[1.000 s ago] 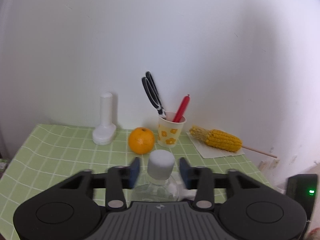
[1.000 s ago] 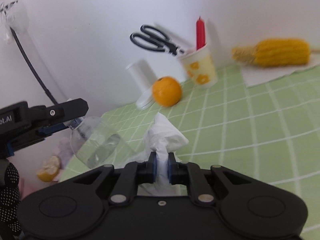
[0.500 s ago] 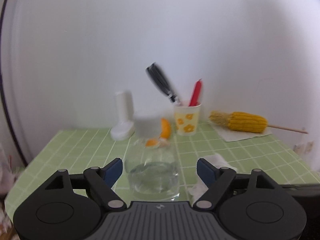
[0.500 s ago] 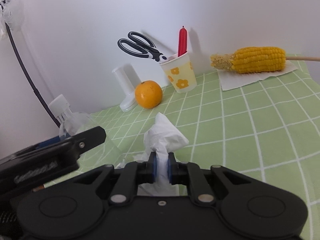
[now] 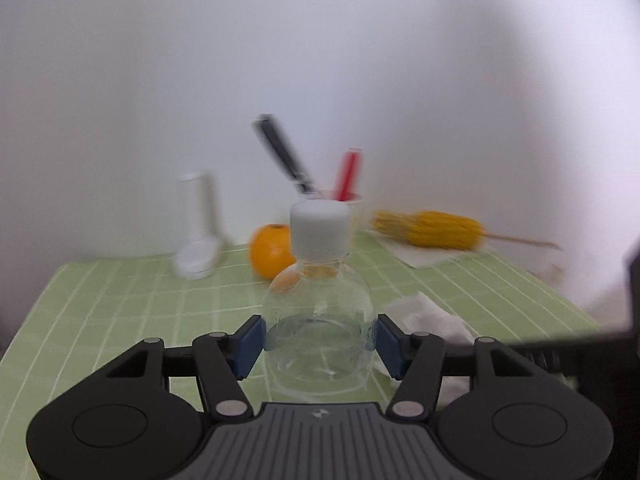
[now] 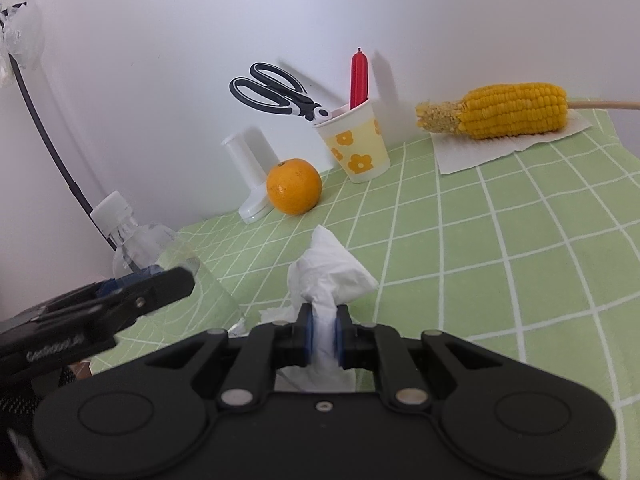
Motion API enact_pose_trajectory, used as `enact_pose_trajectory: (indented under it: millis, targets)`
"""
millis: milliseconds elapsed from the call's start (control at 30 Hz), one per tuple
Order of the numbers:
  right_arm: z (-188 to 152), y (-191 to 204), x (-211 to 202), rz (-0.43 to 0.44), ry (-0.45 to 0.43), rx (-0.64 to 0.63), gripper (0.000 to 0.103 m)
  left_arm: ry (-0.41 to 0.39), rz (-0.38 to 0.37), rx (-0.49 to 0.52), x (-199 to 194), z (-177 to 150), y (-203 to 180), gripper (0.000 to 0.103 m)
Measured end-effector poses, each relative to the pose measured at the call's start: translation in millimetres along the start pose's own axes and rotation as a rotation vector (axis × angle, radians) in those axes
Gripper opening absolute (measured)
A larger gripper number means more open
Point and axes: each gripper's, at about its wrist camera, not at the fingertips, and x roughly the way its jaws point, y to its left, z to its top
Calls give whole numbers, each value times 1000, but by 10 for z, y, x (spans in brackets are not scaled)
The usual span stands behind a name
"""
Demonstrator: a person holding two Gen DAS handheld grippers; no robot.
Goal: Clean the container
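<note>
A clear plastic bottle (image 5: 318,312) with a white cap stands upright between the blue pads of my left gripper (image 5: 319,342), which is shut on its body. The bottle also shows in the right wrist view (image 6: 156,256), at the left, with the left gripper's finger (image 6: 152,292) against it. My right gripper (image 6: 323,334) is shut on a crumpled white tissue (image 6: 328,280), held just above the green checked tablecloth (image 6: 500,240). The tissue also shows in the left wrist view (image 5: 432,316), right of the bottle.
At the back by the white wall stand a white holder (image 6: 254,168), an orange (image 6: 294,186), a flowered paper cup (image 6: 356,144) with scissors and a red pen, and a corn cob (image 6: 500,110) on a napkin. A black cable (image 6: 48,148) hangs at the left.
My left gripper has closed from wide open onto the bottle's body and stands it upright. The right gripper keeps the tissue and has levelled out.
</note>
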Motion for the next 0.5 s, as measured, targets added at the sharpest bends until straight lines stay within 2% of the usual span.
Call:
enact_pose_trajectory:
  millis: [67, 200, 267, 400, 500]
  targets:
    - [3, -5, -1, 3, 0, 1, 11, 13, -50, 11, 5, 21, 105, 60]
    - [-2, 5, -4, 1, -3, -1, 11, 8, 17, -3, -17, 10, 40, 61]
    - [0, 10, -3, -1, -4, -3, 11, 7, 88, -43, -40, -3, -61, 62]
    - [2, 15, -4, -3, -6, -10, 11, -18, 291, -140, -110, 13, -328, 81]
    - [6, 13, -4, -2, -6, -10, 11, -24, 390, -169, -85, 56, -513, 82]
